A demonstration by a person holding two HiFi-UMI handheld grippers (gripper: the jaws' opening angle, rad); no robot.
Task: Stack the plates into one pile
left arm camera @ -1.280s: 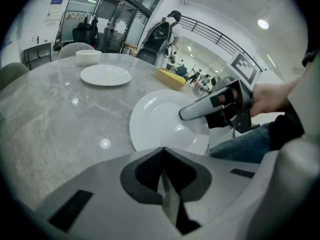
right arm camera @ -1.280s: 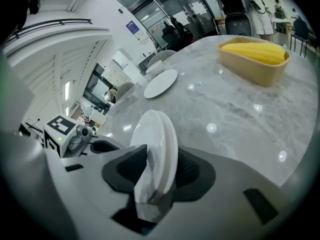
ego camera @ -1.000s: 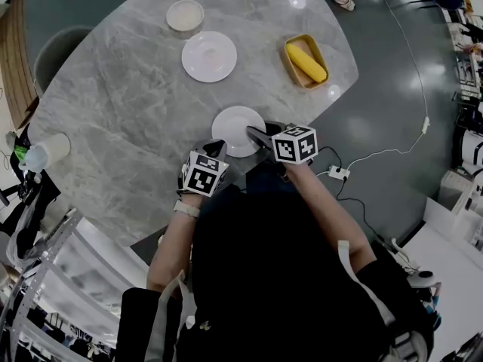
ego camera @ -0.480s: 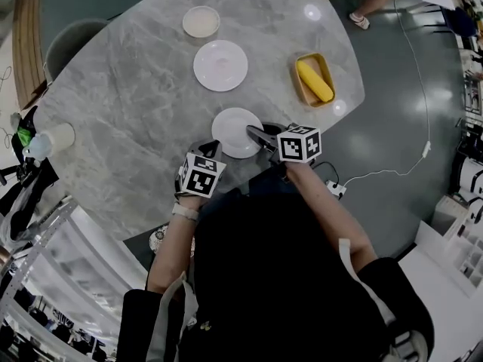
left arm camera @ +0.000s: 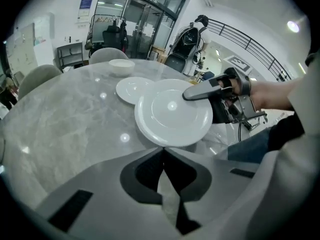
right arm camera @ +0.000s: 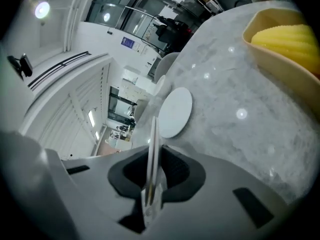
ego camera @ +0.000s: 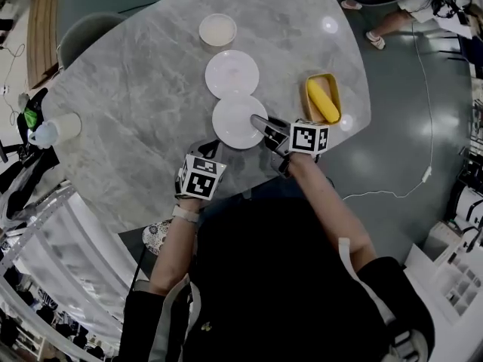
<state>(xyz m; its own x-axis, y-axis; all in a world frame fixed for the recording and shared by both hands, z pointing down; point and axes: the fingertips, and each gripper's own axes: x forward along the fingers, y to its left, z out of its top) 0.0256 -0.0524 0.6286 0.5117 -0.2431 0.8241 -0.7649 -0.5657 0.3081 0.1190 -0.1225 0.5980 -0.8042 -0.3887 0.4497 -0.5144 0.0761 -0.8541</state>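
- The right gripper (ego camera: pixel 260 121) pinches the near plate (ego camera: pixel 235 123) by its right-hand rim. Its jaws have just been closing, and the right gripper view shows that rim edge-on between the pads. We read the rim hold as the only purchase that so flat a thing offers.
- The near plate appears to hang clear of the table (ego camera: pixel 128 104), since the left gripper view shows a shadow beneath it. In the head view its far edge meets or overlaps the near edge of the second plate (ego camera: pixel 232 72). We judge that it is on its way to be set on top.
- The second plate lies flat on the table, between the near plate and the small bowl (ego camera: pixel 217 29). We take it as the base of the pile.
- The left gripper (left arm camera: pixel 162 151) has its jaws pressed together at the tips, with nothing between them. It hovers at the near table edge, just short of the near plate and apart from it. In our judgement this leaves the carrying path free.
- The yellow tray (ego camera: pixel 311 87) with its corn cob (ego camera: pixel 323 102) sits just beyond the right gripper and plays no part in the stacking.
- We expect the next move to call for centring and levelling the near plate before release, because a one-sided grip may let the free side sag.
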